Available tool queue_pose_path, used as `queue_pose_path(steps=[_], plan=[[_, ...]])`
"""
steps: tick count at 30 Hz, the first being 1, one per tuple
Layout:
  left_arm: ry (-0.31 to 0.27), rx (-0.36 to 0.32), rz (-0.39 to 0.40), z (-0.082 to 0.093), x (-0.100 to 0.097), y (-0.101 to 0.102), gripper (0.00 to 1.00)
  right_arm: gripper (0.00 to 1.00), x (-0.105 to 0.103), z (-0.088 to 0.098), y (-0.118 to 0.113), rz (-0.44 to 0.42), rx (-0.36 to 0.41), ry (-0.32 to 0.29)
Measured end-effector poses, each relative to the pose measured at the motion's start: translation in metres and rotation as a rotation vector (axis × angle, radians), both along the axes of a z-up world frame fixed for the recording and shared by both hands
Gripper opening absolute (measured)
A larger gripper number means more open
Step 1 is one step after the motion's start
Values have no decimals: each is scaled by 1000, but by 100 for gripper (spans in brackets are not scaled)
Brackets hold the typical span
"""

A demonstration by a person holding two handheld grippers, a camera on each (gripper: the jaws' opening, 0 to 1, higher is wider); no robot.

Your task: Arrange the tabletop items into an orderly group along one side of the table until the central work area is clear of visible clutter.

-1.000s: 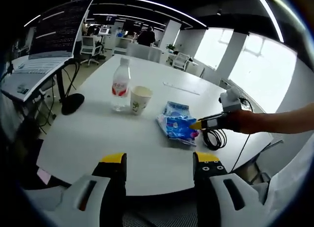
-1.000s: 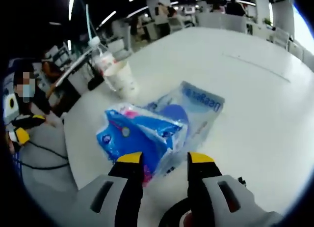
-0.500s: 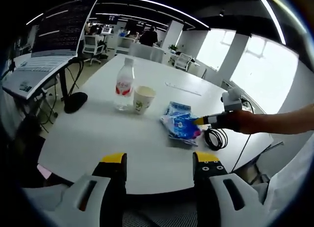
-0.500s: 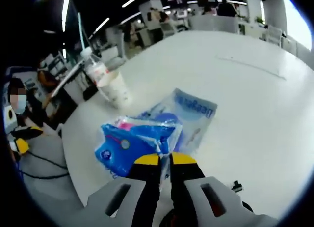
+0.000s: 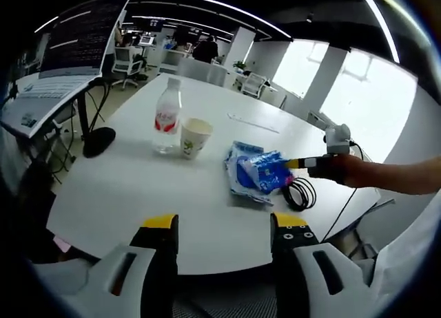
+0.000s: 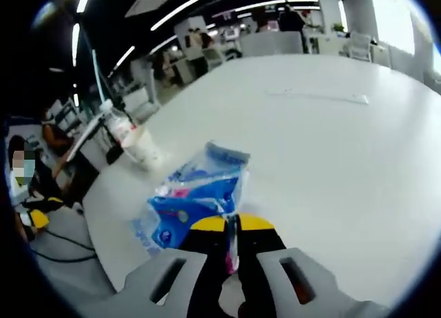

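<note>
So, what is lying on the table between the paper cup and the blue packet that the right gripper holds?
Nothing: in the left gripper view only bare white table separates the paper cup from the blue packet pinched by the right gripper.

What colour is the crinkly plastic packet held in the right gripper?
Mostly bright blue with a pink patch and clear edges; the crinkly plastic packet shows best in the right gripper view.

Blue-white packet [image 6: 196,197]; red-label bottle [image 5: 167,116]; white table [image 5: 138,187]; yellow-tipped jaws.
</note>
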State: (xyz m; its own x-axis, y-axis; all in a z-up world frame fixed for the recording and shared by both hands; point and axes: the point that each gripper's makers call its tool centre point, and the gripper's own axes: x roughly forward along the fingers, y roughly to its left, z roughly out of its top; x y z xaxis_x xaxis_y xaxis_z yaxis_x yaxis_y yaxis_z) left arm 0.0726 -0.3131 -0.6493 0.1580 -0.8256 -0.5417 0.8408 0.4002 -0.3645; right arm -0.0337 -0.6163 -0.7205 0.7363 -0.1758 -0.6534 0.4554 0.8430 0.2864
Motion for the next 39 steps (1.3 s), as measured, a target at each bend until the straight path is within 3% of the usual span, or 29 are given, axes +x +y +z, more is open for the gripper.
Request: queue_pose_path(steps=[15,28,39], plan=[[12,-3,-4,0,-5,-1,53,1,-53,18,-59,-232,6,-63],[15,-2,3,-2,-6,4,53,2,-64,29,-93,-296,-17,-71],[19,5,14,-3,-8,8,53,3,-76,11,-108,-328,3,-40]])
